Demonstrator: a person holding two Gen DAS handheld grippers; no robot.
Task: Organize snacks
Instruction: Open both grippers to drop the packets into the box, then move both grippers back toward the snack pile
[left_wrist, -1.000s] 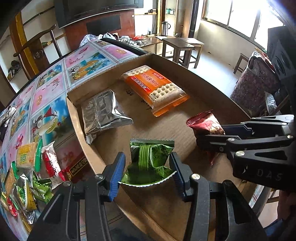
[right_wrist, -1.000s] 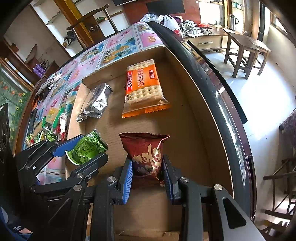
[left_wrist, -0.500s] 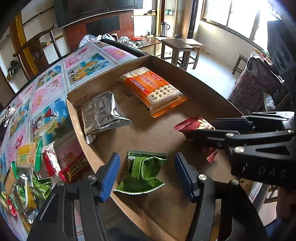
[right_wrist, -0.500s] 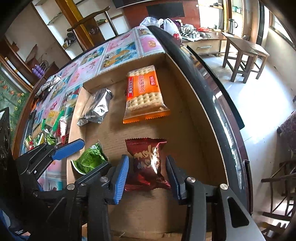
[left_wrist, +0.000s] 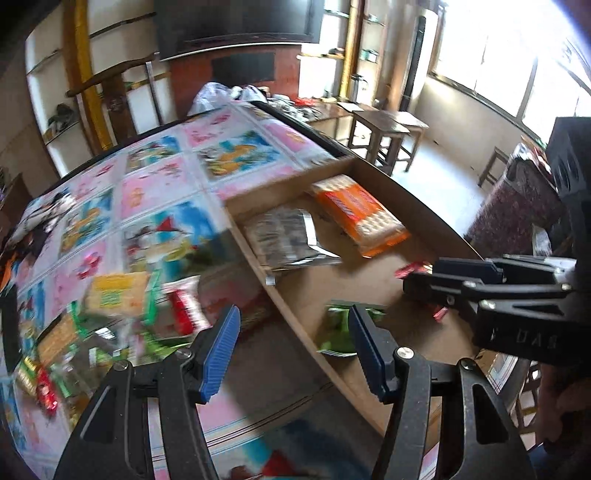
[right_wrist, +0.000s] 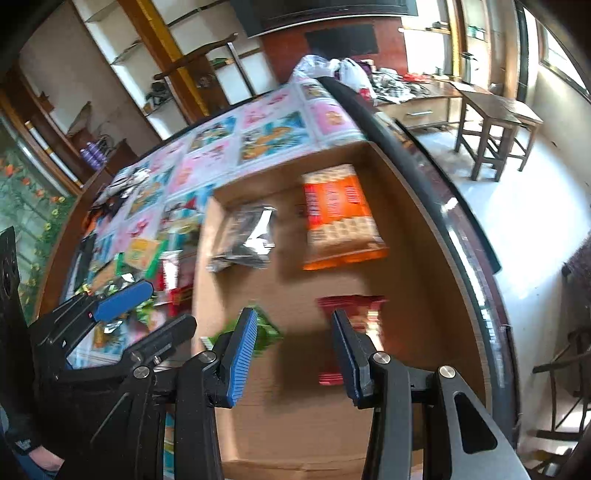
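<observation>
- A loose heap of small snack packets (left_wrist: 110, 314), green, yellow and red and blurred, lies on the colourful picture-tiled tablecloth (left_wrist: 155, 206), just left of the shallow brown cardboard box (left_wrist: 369, 295).
- The left gripper (left_wrist: 293, 354), black with blue ribbed pads, has its jaws spread wide and holds nothing. It hangs over the box's left wall (left_wrist: 255, 254), one finger outside the box and one inside.
- A green snack packet (left_wrist: 338, 328) lies inside the box against that wall, partly hidden by the left gripper's inner finger.
- A crinkled silver foil pouch (right_wrist: 245, 240) lies further back in the box, near the left wall.
- An orange cracker pack (right_wrist: 340, 218) with a clear window lies just right of the foil pouch, toward the box's far end.
- A dark red snack packet (right_wrist: 351, 314) lies flat on the box floor, nearer than the cracker pack.
- The right gripper (right_wrist: 293, 354), also with blue pads, is spread wide and empty above the box floor. Its right finger overlaps the red packet's lower edge in view.
- The table's dark rounded edge (right_wrist: 424, 158) runs along the box's right side.
</observation>
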